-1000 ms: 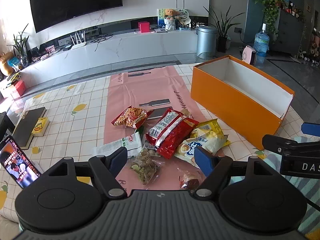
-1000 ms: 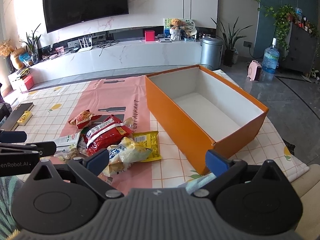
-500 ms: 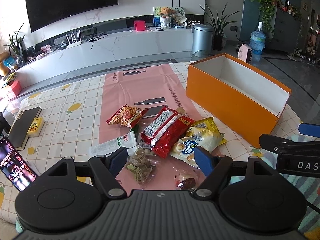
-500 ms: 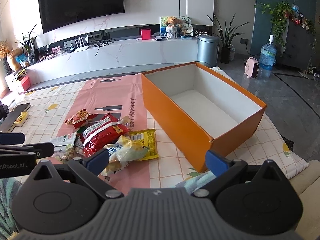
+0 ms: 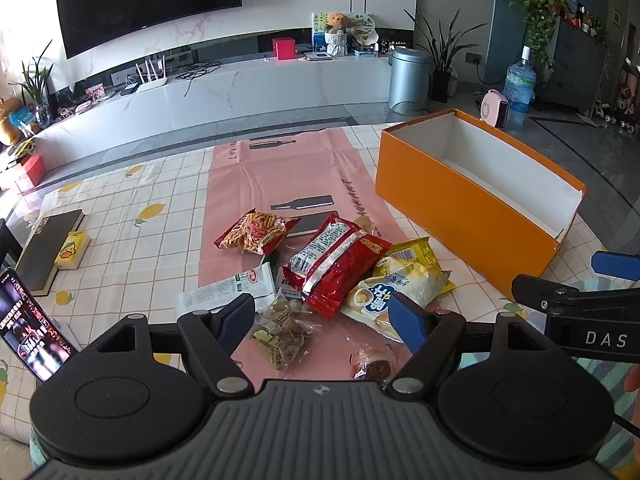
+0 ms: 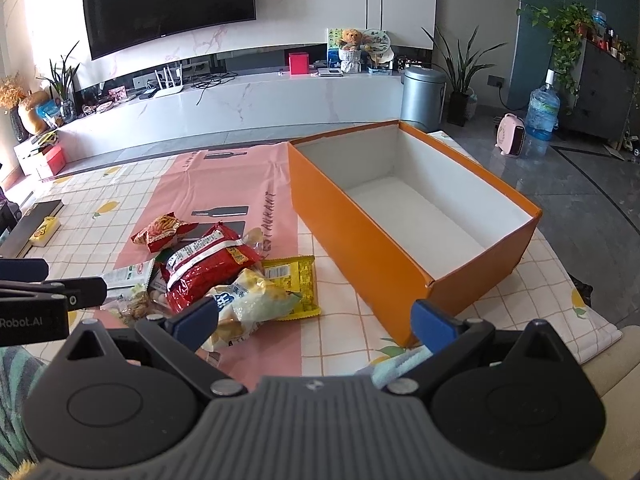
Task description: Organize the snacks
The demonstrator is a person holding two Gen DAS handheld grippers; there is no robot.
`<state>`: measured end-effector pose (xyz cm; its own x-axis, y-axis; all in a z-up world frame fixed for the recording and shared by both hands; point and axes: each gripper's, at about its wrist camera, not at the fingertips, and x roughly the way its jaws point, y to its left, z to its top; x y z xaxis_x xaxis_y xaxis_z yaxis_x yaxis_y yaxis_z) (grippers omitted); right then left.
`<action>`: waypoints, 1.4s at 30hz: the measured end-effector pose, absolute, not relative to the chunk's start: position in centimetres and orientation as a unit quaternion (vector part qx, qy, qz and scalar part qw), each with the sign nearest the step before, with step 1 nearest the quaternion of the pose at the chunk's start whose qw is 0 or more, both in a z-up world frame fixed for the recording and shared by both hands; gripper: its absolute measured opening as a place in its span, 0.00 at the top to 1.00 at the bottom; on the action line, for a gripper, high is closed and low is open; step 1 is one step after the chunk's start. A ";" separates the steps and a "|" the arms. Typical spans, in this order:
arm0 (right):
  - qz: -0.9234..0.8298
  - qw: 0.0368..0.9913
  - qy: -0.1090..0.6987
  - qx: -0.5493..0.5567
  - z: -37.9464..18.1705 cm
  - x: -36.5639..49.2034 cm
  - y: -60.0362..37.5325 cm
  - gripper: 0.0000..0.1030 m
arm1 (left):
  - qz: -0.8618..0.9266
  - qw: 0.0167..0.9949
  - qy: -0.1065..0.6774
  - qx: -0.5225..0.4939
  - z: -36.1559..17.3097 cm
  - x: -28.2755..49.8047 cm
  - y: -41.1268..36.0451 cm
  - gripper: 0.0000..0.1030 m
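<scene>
A pile of snack packets lies on the pink runner: a red bag (image 5: 336,264) (image 6: 206,266), an orange-red chips bag (image 5: 252,232) (image 6: 164,232), a yellow-and-white bag (image 5: 400,286) (image 6: 256,300), a white-green packet (image 5: 224,290) and a clear nut packet (image 5: 280,338). An open, empty orange box (image 5: 460,204) (image 6: 360,240) stands to their right. My left gripper (image 5: 322,322) is open and empty, just in front of the pile. My right gripper (image 6: 316,320) is open and empty, between the pile and the box's near corner.
A phone (image 5: 34,336) with a lit screen, a dark book (image 5: 50,244) and a small yellow box (image 5: 72,250) lie at the table's left. The table's near right edge (image 6: 592,332) drops off to the floor. A TV console stands beyond the table.
Both grippers have shifted slightly; the pile and box sit a little differently in each view. Nothing on the table has moved, and both grippers stay open.
</scene>
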<state>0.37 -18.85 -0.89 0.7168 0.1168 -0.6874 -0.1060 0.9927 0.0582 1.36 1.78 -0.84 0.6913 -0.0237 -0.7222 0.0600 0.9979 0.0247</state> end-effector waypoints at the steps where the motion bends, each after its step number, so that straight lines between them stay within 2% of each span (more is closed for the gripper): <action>1: 0.060 0.927 0.371 0.008 -0.9 0.4 -18.9 0.04 | -0.024 0.919 0.393 0.024 -0.9 1.4 1.8 0.13; 11: 0.064 0.921 0.384 0.010 -1.8 1.1 -18.8 0.04 | -0.043 0.911 0.410 0.020 -1.9 2.2 1.8 0.15; 14: 0.067 0.923 0.380 0.004 -1.9 1.6 -18.7 0.05 | -0.048 0.905 0.423 0.013 -2.3 2.8 2.2 0.19; 17: 0.072 0.925 0.373 0.007 -2.3 1.9 -18.8 0.12 | -0.056 0.897 0.439 0.000 -3.0 3.2 2.8 0.24; 19: 0.080 0.923 0.377 0.010 -2.8 2.2 -18.8 0.15 | -0.062 0.891 0.449 -0.011 -3.8 3.3 3.2 0.34; 21: 0.090 0.918 0.387 0.009 -3.7 2.5 -18.4 0.25 | -0.070 0.883 0.464 -0.025 -4.7 3.6 3.4 0.38; 23: 0.102 0.911 0.399 0.011 -4.7 2.8 -18.0 0.34 | -0.082 0.876 0.475 -0.034 -5.5 3.8 3.3 0.39; 26: 0.125 0.899 0.419 0.022 -5.9 3.6 -17.5 0.38 | -0.096 0.865 0.492 -0.032 -6.5 4.3 2.8 0.40; 31: 0.165 0.889 0.426 0.012 -6.5 5.5 -16.1 0.37 | -0.104 0.846 0.522 -0.028 -8.4 5.5 2.4 0.40; 33: 0.173 0.887 0.429 0.007 -6.9 6.7 -15.6 0.30 | -0.105 0.842 0.529 -0.028 -9.1 5.9 2.3 0.39; 37: 0.185 0.882 0.433 -0.009 -8.0 8.6 -14.7 0.23 | -0.117 0.832 0.542 -0.023 -10.5 6.6 1.9 0.37; 42: 0.196 0.876 0.441 -0.027 -9.8 10.4 -13.8 0.22 | -0.124 0.821 0.557 -0.021 -12.0 7.5 1.3 0.35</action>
